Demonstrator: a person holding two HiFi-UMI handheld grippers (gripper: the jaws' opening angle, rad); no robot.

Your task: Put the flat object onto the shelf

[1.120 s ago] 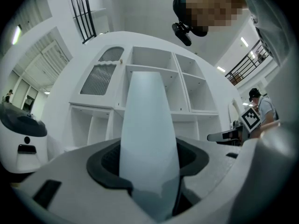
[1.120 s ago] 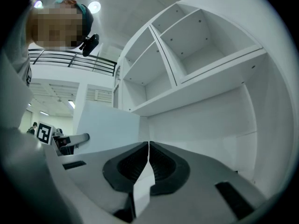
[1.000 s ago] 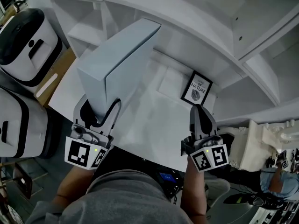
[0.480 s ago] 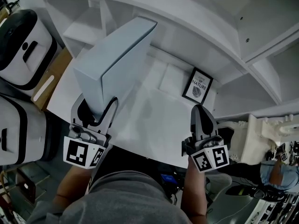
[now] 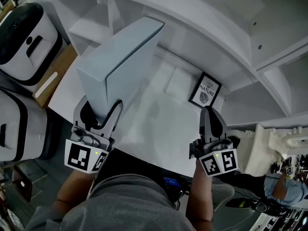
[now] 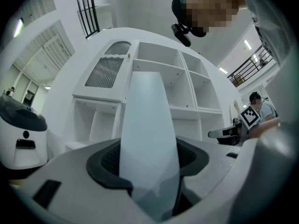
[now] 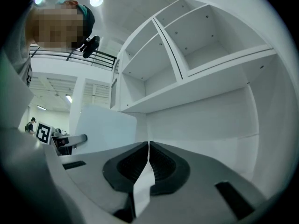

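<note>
The flat object is a large pale blue-grey box (image 5: 120,64). It stands on edge and leans toward the white shelf unit (image 5: 192,18). My left gripper (image 5: 102,109) is shut on its near end, and the box (image 6: 147,125) fills the gap between the pads in the left gripper view. My right gripper (image 5: 211,114) hovers over the white counter (image 5: 159,129) to the right, apart from the box. Its pads meet with nothing between them (image 7: 148,146). The right gripper view shows the box (image 7: 105,125) to its left and open shelf compartments (image 7: 210,45) ahead.
A small black-framed print (image 5: 206,91) leans at the back of the counter between the grippers. Two white rounded machines (image 5: 29,37) (image 5: 19,129) stand at the left beside a brown board (image 5: 53,78). A white ornate object (image 5: 269,146) sits at the right.
</note>
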